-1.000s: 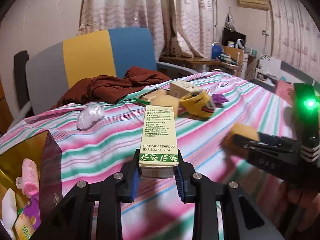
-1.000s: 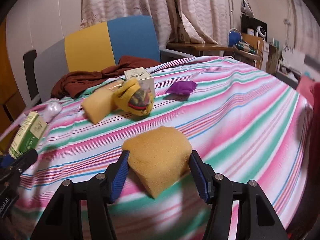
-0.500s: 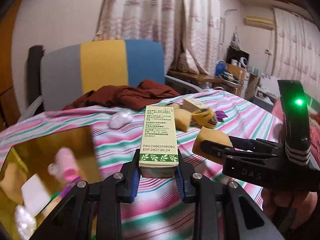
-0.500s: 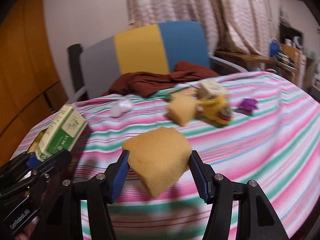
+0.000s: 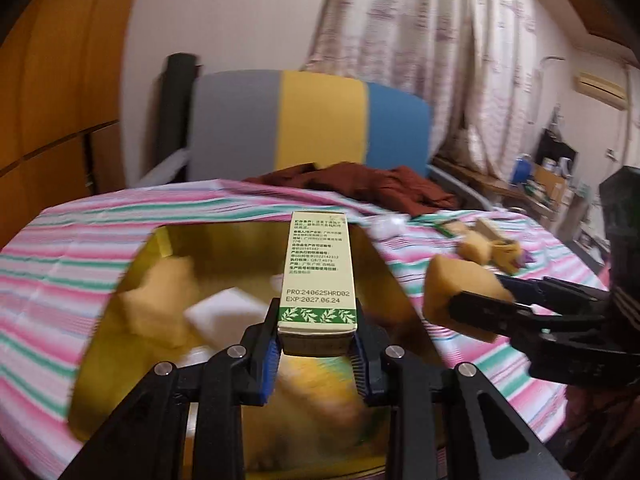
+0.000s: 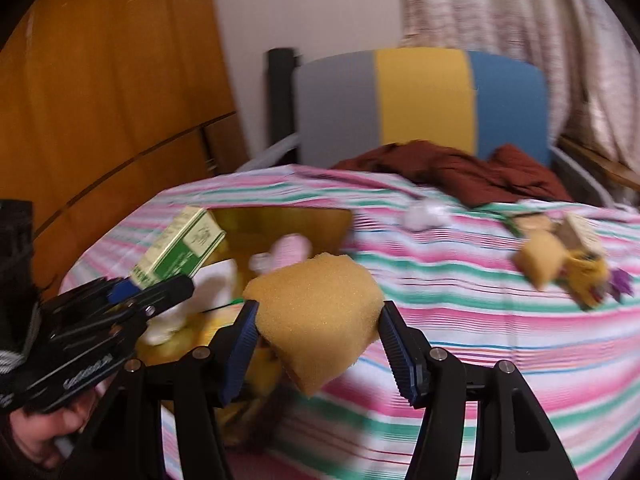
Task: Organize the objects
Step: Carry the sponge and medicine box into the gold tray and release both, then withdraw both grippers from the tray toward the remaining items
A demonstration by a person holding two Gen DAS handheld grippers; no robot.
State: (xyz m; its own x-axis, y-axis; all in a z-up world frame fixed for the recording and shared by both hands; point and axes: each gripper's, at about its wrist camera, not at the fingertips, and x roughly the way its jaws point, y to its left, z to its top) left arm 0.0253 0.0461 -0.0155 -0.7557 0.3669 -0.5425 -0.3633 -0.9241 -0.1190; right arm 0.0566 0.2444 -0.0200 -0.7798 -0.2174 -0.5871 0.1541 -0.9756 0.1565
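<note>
Both loaded claws above yellow bin [image 5: 384, 256]

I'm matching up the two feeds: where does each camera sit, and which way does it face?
Left wrist: rides the left tongs, looking along the green-and-white box they clamp, down into the yellow bin; the right tongs show.
Right wrist: rides the right tongs, looking over the held sponge across the striped cloth; the left tongs and a hand show.
Shared: bin, chair, both held items.
</note>
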